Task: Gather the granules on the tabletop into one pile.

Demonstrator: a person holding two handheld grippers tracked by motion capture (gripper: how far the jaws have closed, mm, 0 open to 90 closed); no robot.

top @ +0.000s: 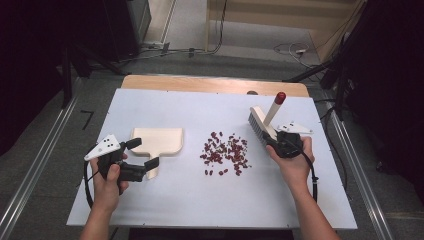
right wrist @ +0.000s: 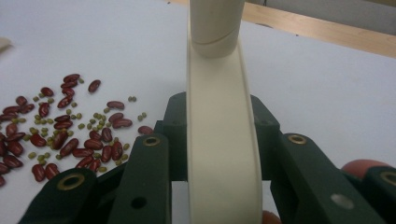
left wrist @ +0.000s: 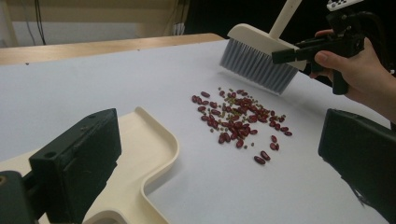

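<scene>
Left gripper (top: 142, 153) near the camera, jaws apart astride the dustpan (top: 157, 141) handle, left of the beans (top: 225, 152); right gripper (top: 274, 140) beyond them, clamped on the brush (top: 262, 122) head — best to grip the handle firmly, then sweep low toward the pan

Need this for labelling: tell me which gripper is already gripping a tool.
The right gripper: its jaws clamp the brush. The left gripper stands open around the dustpan handle.
</scene>
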